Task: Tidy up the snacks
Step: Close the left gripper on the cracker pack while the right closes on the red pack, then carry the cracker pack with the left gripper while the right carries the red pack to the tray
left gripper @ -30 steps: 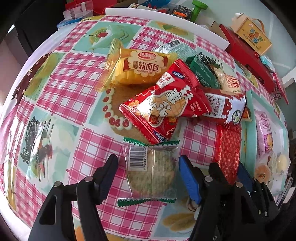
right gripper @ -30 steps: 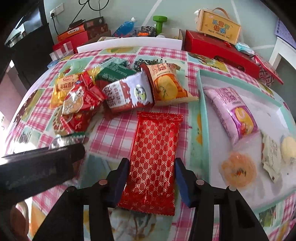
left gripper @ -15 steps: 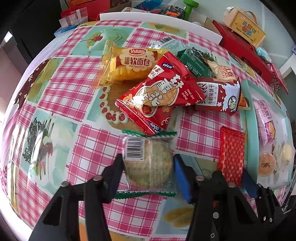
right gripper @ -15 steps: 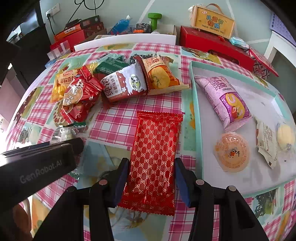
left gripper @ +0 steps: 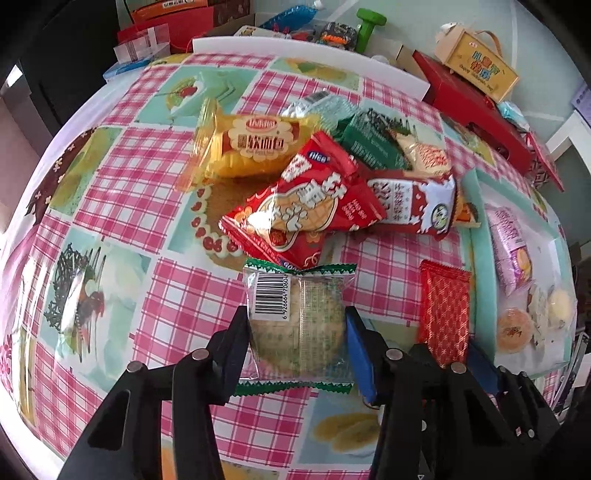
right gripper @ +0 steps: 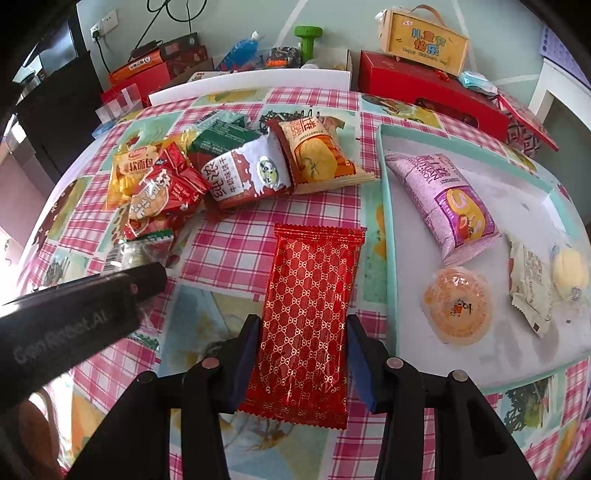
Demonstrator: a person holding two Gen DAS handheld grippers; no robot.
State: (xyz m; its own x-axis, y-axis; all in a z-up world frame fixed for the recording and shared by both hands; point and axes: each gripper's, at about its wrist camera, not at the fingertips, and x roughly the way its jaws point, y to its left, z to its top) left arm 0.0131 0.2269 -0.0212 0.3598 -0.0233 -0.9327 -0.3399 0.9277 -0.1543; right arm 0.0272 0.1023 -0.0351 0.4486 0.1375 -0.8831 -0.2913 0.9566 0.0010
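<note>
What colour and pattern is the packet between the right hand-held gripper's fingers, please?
Red foil packet with a repeating gold lattice; clearest in the right wrist view.

A home dining spot: plaid picture tablecloth (right gripper: 236, 236), gift boxes (right gripper: 424, 88) and wall socket (right gripper: 105, 23) behind.

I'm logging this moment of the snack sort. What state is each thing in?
Left tool: shut on the clear cracker packet, sealed.
Right tool: shut on the red foil packet, sealed.
Teal tray: open, holding the purple roll packet, the jelly cup and two small packets.
Snack pile: heaped on the table, unsorted.
</note>
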